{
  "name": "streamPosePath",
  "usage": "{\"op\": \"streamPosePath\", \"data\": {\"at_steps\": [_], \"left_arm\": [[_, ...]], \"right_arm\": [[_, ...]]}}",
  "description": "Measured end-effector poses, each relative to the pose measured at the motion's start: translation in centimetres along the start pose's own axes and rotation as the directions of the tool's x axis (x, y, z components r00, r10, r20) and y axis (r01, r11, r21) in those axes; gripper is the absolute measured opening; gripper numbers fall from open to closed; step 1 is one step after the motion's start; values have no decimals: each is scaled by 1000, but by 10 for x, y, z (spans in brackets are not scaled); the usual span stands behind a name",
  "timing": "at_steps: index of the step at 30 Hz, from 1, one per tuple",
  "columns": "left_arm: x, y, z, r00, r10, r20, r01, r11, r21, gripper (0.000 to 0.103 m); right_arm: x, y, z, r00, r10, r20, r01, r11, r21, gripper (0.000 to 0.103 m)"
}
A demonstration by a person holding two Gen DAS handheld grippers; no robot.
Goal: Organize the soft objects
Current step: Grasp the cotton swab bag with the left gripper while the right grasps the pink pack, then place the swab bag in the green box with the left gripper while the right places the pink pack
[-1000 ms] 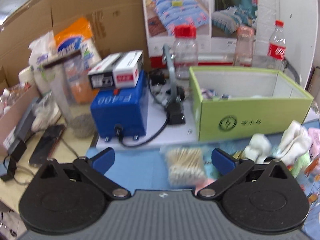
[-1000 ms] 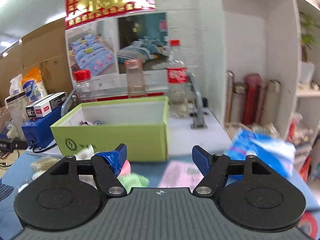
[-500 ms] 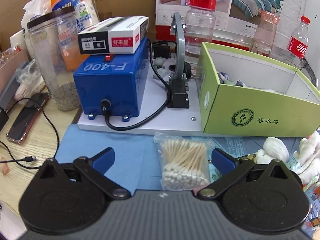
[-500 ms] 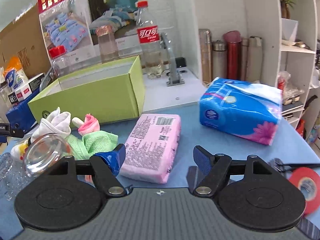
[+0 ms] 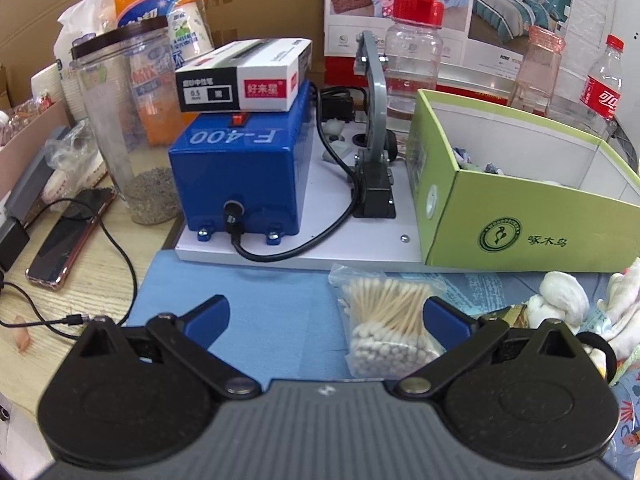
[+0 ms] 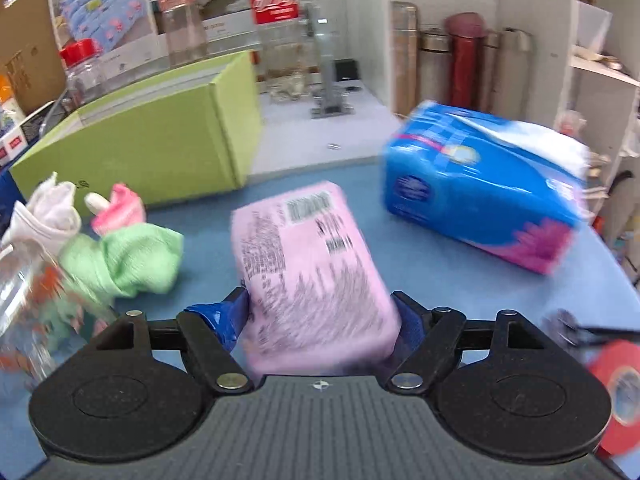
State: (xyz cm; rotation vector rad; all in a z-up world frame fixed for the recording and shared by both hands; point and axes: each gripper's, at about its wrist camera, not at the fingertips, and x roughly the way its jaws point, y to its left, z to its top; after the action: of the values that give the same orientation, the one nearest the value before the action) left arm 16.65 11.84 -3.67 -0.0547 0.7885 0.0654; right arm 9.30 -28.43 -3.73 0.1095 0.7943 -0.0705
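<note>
The pink pack (image 6: 312, 276) lies flat on the blue mat (image 6: 420, 264), in front of the green box (image 6: 160, 152), off toward the box's right end. The right gripper (image 6: 322, 322) has one blue finger on each side of the pack's near end. The fingers sit right against it, but the picture is blurry, so whether they are squeezing it yet cannot be told.

Left of the pack is a green cloth (image 6: 128, 260), with a pink sock (image 6: 120, 208) and a white sock (image 6: 50, 210) just in front of the box. To the right of the pack, well apart, is a big blue tissue pack (image 6: 480, 196).

The left gripper (image 5: 326, 316) is spread wide and holds nothing. A bag of cotton swabs (image 5: 390, 324) lies between its fingers, just in front of the box.

What could go wrong: the pack is soft and smooth, and it is gripped only at one end. If lifted, it might droop, slip out, or bump the box wall instead of going in. A squeeze that is too weak would let it slide.
</note>
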Motion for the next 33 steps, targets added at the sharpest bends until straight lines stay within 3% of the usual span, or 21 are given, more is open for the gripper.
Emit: {"op": "streamPosePath", "data": {"at_steps": [5,12,16,19,24,27,28,29,30,31,33], "left_arm": [[6,-9,-1,1000,6,-16,-6,999,36,102],[30,-13,4,998,17,-53,-14,998,57,102],[44,-22,6,996,-6,-88,13,997,79,102],[54,-25,0,994,23,-111,-11,994,109,102],[60,-17,0,991,-5,-133,12,999,48,101],[56,-15,0,992,1,-124,5,999,43,93],[54,-15,0,993,-2,-120,7,999,39,86],[51,-14,0,993,-6,-117,10,1000,28,73],[48,-12,0,994,-8,-113,10,1000,17,65],[45,-10,0,994,-8,-112,9,1000,12,49],[39,-3,0,994,-12,-113,11,1000,-8,44]], "right_arm": [[-3,-4,-2,1000,3,22,-3,1000,3,64],[16,13,2,999,-20,33,23,995,-97,68],[18,12,2,997,-31,64,36,996,-87,71],[20,11,0,995,-36,93,44,996,-82,74],[22,11,1,995,-42,90,49,996,-78,77],[23,11,1,995,-45,91,52,995,-81,77],[23,11,1,995,-42,91,50,995,-82,77],[23,11,0,995,-38,92,46,996,-82,77],[23,10,0,995,-36,95,44,996,-81,74],[22,10,-2,994,-33,105,41,996,-83,71],[18,10,-5,992,-9,123,21,996,-92,51]]}}
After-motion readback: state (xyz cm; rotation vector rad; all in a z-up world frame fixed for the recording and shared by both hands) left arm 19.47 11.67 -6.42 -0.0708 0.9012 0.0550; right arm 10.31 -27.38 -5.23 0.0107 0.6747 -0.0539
